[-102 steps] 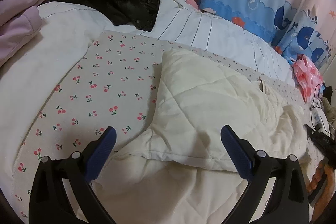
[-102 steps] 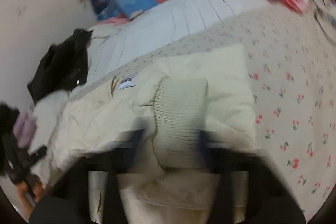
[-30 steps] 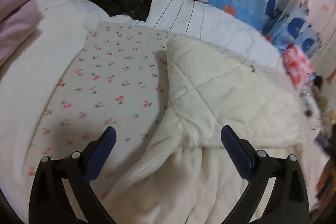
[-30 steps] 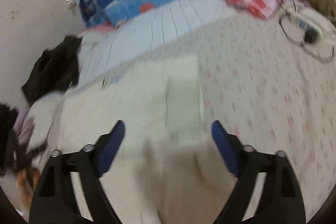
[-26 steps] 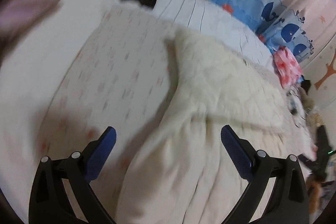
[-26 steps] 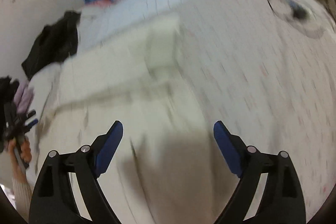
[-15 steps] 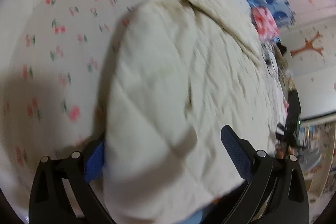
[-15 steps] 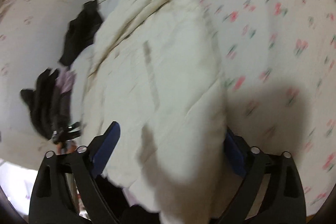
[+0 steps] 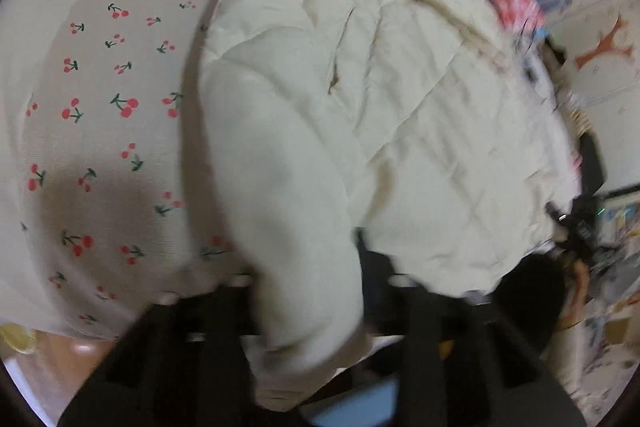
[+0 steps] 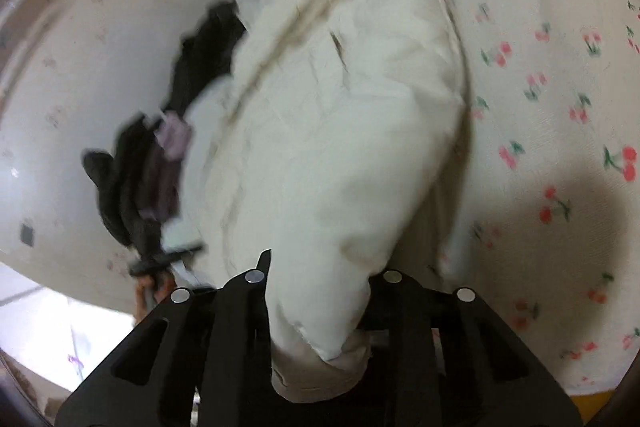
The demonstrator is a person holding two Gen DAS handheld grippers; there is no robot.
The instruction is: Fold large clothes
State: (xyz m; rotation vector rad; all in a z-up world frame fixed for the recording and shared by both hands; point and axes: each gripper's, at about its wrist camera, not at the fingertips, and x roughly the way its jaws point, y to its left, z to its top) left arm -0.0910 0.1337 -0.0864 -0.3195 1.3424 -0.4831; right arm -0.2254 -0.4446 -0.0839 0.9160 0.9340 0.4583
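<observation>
The cream padded jacket (image 9: 400, 99) lay on the bed's cherry-print sheet (image 9: 100, 107). The left hand-held gripper (image 9: 308, 291) had just closed, pinching one corner of it. The right hand-held gripper (image 10: 320, 291) had likewise just closed on the other corner, near the sheet's edge.

A cream quilted jacket (image 9: 380, 115) is spread on a cherry-print bed sheet (image 9: 100, 107). Its sleeve (image 9: 288, 227) is clamped between the just-closed jaws of the left gripper (image 9: 312, 307). Edges are blurred.
</observation>
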